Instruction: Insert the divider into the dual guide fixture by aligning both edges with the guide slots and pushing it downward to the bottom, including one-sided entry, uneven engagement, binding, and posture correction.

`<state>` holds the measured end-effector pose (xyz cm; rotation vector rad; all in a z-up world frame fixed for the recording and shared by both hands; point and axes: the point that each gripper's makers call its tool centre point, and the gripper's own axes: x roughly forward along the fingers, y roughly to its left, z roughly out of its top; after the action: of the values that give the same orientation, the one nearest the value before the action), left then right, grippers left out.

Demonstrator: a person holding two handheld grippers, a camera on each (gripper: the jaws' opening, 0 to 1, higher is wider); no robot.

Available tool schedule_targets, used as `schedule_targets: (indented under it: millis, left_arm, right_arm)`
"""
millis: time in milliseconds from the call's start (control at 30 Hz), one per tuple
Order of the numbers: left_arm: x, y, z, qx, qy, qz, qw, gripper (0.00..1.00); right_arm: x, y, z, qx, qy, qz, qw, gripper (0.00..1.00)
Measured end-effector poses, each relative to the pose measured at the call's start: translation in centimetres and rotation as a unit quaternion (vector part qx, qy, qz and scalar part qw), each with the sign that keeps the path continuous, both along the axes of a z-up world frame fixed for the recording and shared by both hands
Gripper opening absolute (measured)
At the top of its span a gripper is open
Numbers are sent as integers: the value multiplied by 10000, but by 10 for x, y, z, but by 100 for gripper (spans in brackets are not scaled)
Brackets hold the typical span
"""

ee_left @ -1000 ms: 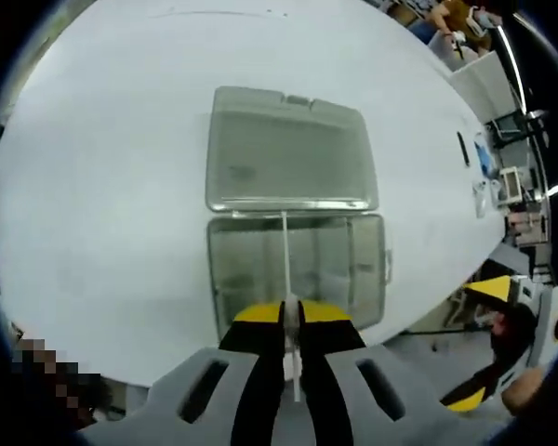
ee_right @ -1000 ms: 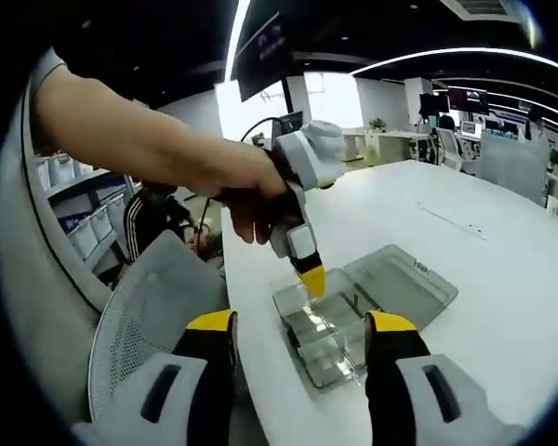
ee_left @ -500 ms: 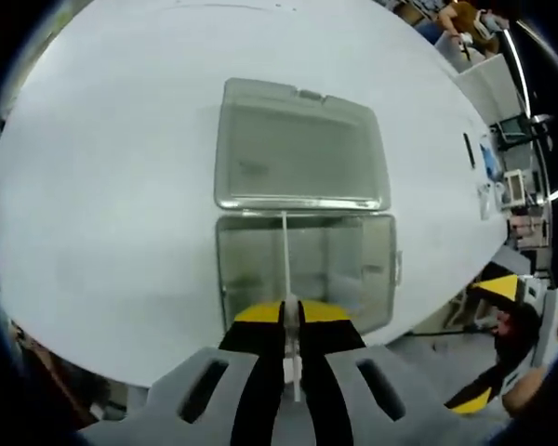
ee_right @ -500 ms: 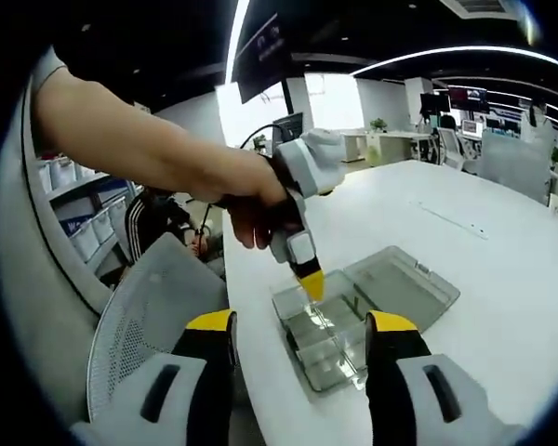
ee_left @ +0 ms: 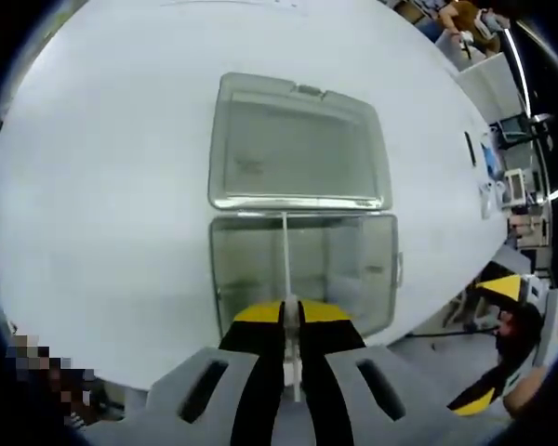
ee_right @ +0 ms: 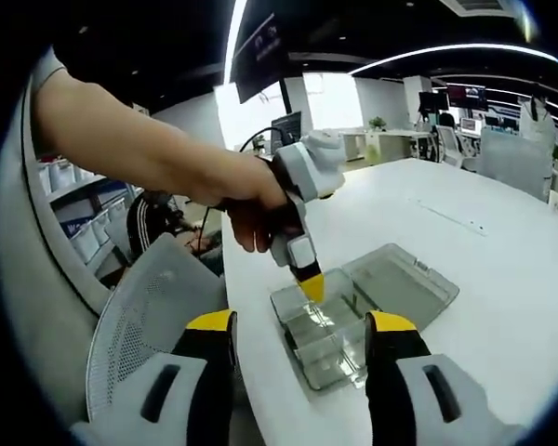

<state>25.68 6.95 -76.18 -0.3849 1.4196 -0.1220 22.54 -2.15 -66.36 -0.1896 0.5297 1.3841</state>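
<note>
A clear plastic box (ee_left: 302,269) with its lid (ee_left: 298,144) folded open lies on the white table (ee_left: 102,186); it is the guide fixture. My left gripper (ee_left: 291,311) is shut on a thin clear divider (ee_left: 285,255), seen edge-on and standing over the box's middle. In the right gripper view the left gripper (ee_right: 312,286) held by a hand hovers over the box (ee_right: 330,339), its yellow tips at the box's top. My right gripper (ee_right: 299,325) stands open and holds nothing, short of the table's edge.
A grey mesh chair (ee_right: 149,325) stands beside the table's near edge. The open lid (ee_right: 400,283) lies flat beyond the box. Small items (ee_left: 488,172) sit at the table's far right. Office desks and monitors (ee_right: 446,121) lie further back.
The left gripper view shifted a little, the box drifting slightly up and left in the picture. The divider stays gripped over the box. The right gripper has not moved.
</note>
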Motion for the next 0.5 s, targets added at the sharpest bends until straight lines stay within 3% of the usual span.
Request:
schedule_targets:
  millis: [500]
  left_arm:
    - [0, 0, 0, -2, 19, -29, 10000, 2]
  right_arm:
    - [3, 3, 2, 46, 21, -18, 10000, 52]
